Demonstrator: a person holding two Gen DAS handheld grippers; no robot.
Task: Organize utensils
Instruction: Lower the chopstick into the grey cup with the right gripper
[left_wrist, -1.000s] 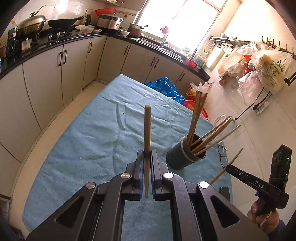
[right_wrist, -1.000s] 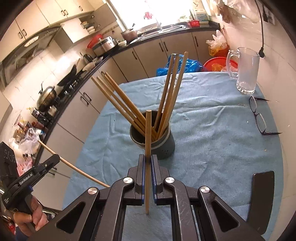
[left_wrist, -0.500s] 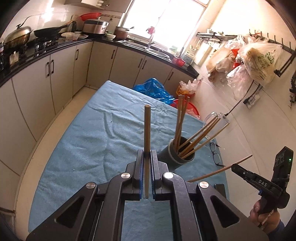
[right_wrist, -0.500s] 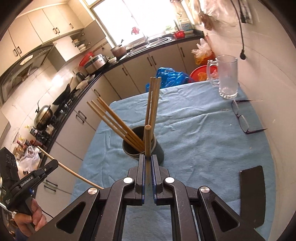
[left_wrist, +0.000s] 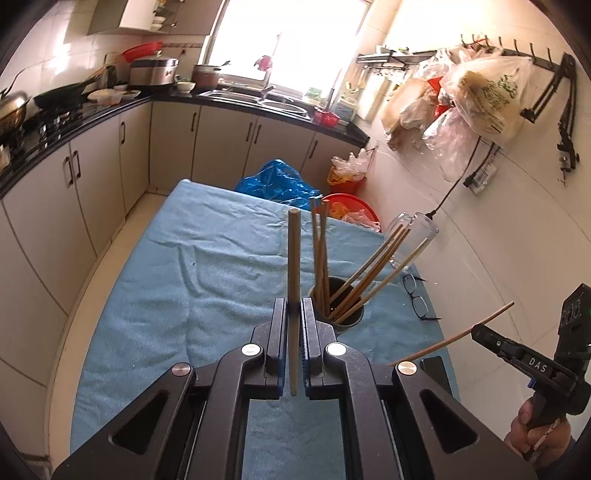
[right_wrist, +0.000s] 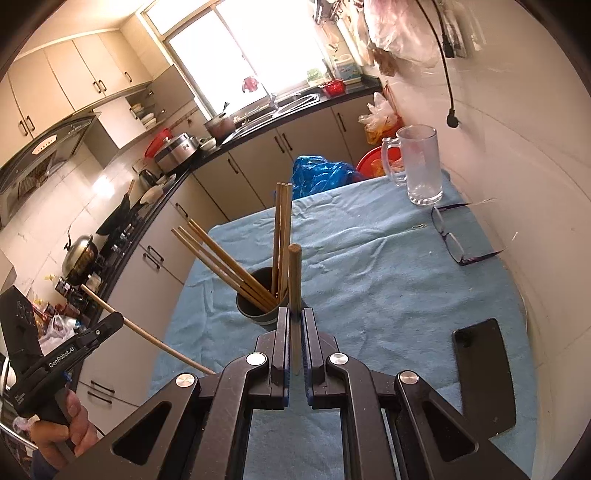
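Fingers (left_wrist: 281, 332) of left gripper (left_wrist: 294, 334) pinched on one chopstick (left_wrist: 293, 266); right gripper (right_wrist: 294, 338) likewise clamped on another chopstick (right_wrist: 294, 280). Both poised just beside dark holder (right_wrist: 258, 314) on blue-clothed desk (right_wrist: 388, 288). Light, stiff, smooth wood, likely slippery; best gripped mid-shaft.

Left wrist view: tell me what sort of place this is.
A home kitchen, most likely. A sink sits under the window, a wok rests on the stove, and a rice cooker stands on the dark counter over cream cabinets.
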